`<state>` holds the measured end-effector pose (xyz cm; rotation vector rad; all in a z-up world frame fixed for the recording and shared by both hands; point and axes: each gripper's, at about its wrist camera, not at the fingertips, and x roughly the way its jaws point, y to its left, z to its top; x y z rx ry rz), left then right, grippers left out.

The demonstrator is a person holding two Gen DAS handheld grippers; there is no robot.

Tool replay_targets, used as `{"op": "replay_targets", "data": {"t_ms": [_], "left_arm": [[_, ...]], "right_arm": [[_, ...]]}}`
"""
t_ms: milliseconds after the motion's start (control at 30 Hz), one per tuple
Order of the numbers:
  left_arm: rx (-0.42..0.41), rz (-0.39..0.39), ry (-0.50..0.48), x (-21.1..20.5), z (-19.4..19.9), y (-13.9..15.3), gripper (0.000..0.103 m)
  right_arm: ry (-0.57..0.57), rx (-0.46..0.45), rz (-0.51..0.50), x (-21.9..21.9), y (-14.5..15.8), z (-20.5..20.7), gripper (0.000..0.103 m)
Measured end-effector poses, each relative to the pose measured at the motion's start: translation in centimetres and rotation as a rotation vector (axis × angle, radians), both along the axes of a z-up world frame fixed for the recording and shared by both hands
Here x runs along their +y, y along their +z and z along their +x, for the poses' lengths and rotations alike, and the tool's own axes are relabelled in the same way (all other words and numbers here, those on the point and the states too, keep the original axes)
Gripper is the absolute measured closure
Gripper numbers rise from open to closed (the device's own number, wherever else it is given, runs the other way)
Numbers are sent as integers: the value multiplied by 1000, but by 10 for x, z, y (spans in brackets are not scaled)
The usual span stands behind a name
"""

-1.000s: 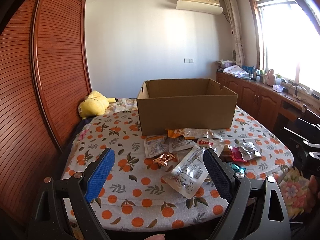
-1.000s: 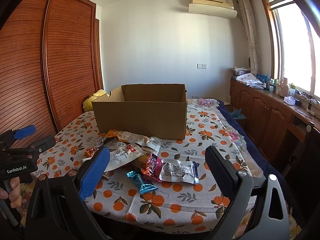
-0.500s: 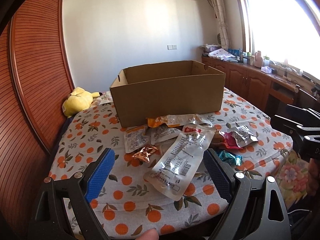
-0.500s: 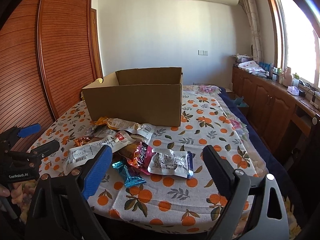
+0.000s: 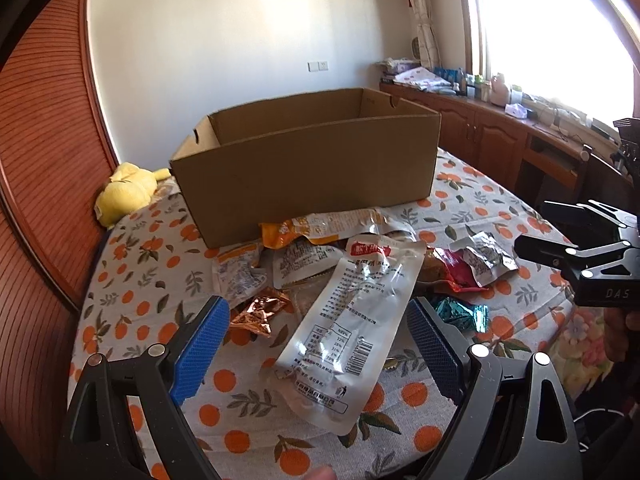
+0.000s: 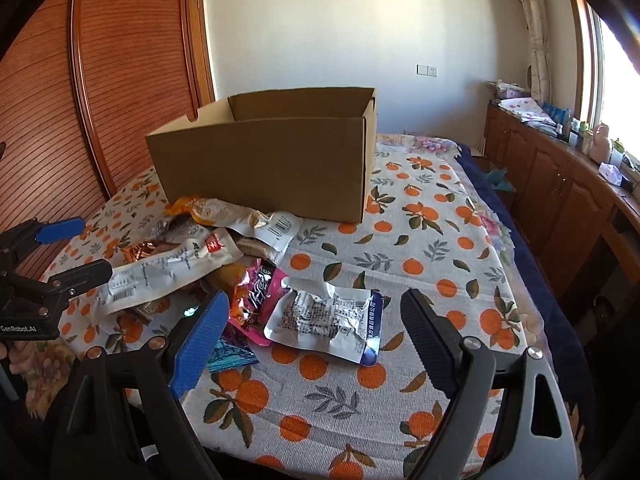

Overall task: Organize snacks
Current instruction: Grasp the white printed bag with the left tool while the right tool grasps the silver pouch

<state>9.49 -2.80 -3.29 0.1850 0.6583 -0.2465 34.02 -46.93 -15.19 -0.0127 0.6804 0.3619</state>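
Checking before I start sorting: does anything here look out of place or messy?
Yes. The snack packets lie in a loose overlapping heap on the tablecloth in front of the cardboard box, none visibly inside it. A yellow plush toy sits beside the box.

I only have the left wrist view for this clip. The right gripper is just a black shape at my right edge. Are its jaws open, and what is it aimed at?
Observer: Open. In the right wrist view the right gripper has its fingers spread to either side of a crumpled white packet lying on the tablecloth.
Operator: Is that the silvery one beside the red wrapper?
Observer: Likely. From here it shows a blue bottom edge and overlaps a pink wrapper.
Operator: What is behind the cardboard box?
Observer: Past the far right corner of the cardboard box lies a floral-print cloth.
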Motion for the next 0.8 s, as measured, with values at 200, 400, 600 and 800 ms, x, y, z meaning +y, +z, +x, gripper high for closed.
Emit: {"op": "replay_targets", "data": {"t_ms": [200,400,600,800], "left_arm": [[95,22,-74,-8,29,-12,12],[181,49,-136,-11,57,-20,12],[238,43,-179,-11,81,-20,13],[278,46,-211,-16,96,-22,13]], "right_arm": [[9,36,-8,1,-14,12,14],[13,57,-13,-2,-21,18,14],[21,69,-22,-4,-26,22,14],[49,82,-21,-4,-24,30,15]]}}
